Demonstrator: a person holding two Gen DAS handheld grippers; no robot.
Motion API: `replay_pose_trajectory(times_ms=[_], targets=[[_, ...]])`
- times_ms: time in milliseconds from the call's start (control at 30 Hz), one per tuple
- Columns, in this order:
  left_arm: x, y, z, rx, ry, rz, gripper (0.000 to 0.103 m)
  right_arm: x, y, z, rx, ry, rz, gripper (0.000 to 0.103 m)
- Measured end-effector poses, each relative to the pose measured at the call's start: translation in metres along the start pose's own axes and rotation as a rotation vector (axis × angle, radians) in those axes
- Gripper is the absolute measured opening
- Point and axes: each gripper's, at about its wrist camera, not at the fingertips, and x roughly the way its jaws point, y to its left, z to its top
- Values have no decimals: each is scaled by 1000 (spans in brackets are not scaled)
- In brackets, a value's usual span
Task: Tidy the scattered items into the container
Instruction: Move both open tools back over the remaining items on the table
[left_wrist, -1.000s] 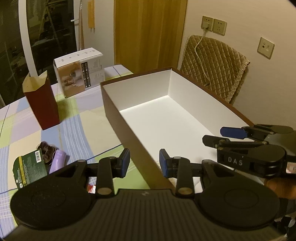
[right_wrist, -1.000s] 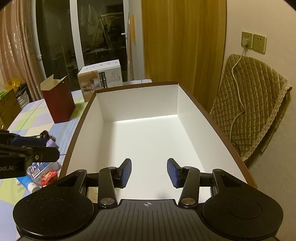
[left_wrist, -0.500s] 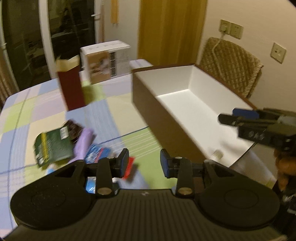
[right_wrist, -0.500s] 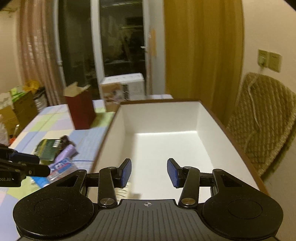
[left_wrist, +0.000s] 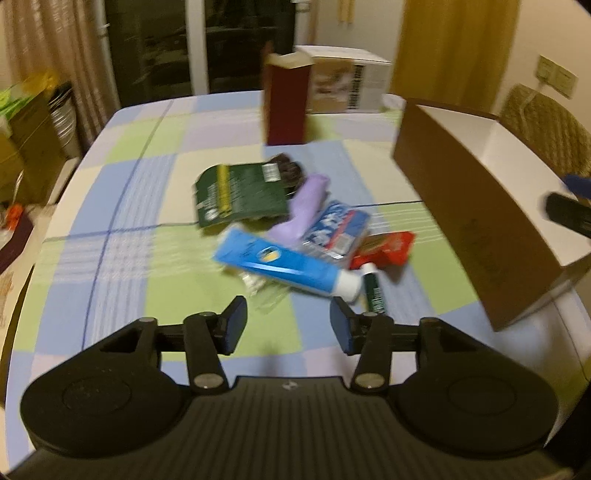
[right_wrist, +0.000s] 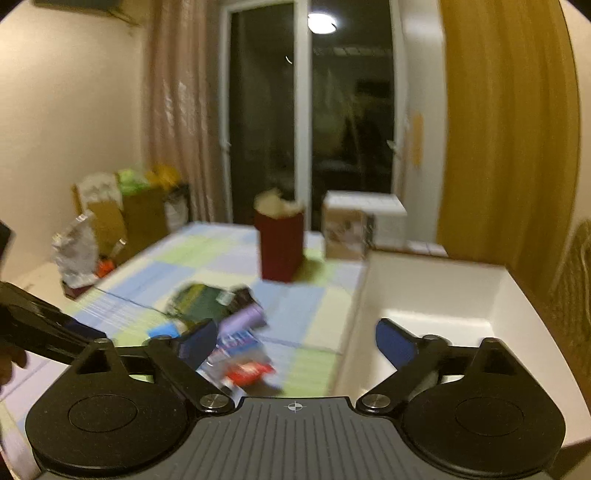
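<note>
Sitting in the heap at table centre: one blue tube (left_wrist: 284, 267), one dark green packet (left_wrist: 240, 194), one purple roll (left_wrist: 304, 206), one blue-and-white pack (left_wrist: 338, 229), one red packet (left_wrist: 386, 249), one small green stick (left_wrist: 373, 293). Standing at the far side: one maroon carton (left_wrist: 286, 105), one printed box (left_wrist: 345, 85). Lying on the right: one open container (left_wrist: 469, 218)

Your left gripper (left_wrist: 288, 325) has just been opening, nothing between the fingers (left_wrist: 232, 323). It hovers over the checked counter (left_wrist: 122, 206), short of the pile: blue tube (left_wrist: 284, 267), purple tube (left_wrist: 303, 210), green packet (left_wrist: 240, 194), red packet (left_wrist: 388, 249). Brown container (left_wrist: 469, 221) sits right; dark red box (left_wrist: 286, 103) behind.
</note>
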Motion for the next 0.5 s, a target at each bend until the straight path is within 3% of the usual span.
replay_pose_trajectory(times_ms=[200,500], targets=[[1,18,-12,-68,-4,10,54,11,35,-7,-95,46,75,97],[14,33,-19,-92,5,4,83,30,66,-25,-185,136,144,97]])
